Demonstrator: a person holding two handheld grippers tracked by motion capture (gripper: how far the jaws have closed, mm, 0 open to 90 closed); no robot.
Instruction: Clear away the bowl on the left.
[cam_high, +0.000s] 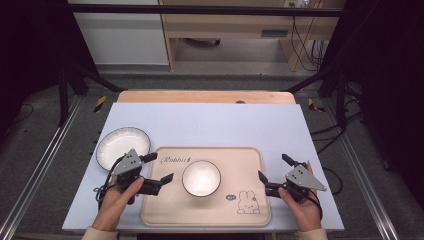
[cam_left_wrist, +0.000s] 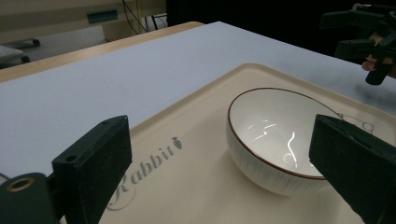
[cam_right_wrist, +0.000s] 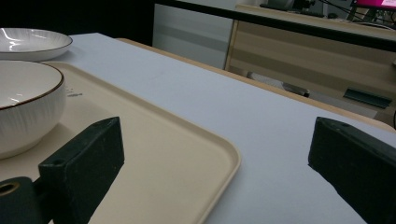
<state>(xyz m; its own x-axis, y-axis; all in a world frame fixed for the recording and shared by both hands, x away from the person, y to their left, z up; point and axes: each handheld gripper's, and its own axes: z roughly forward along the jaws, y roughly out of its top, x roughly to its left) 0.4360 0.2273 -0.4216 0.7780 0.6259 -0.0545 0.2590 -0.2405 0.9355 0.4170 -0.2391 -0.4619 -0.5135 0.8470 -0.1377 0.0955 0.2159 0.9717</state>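
Note:
A white bowl with a dark rim stands in the middle of a beige tray that carries a rabbit drawing. My left gripper hangs open over the tray's left edge, its jaws pointing at the bowl. Just off the tray's right edge, my right gripper is open too, empty, near the tray's far right corner. The bowl sits at the left of the right gripper view. A white plate lies on the mat left of the tray.
A pale blue mat covers the wooden table. The plate appears beyond the bowl in the right gripper view. Black frame posts stand at both sides, and cabinets and cables lie beyond the table's far edge.

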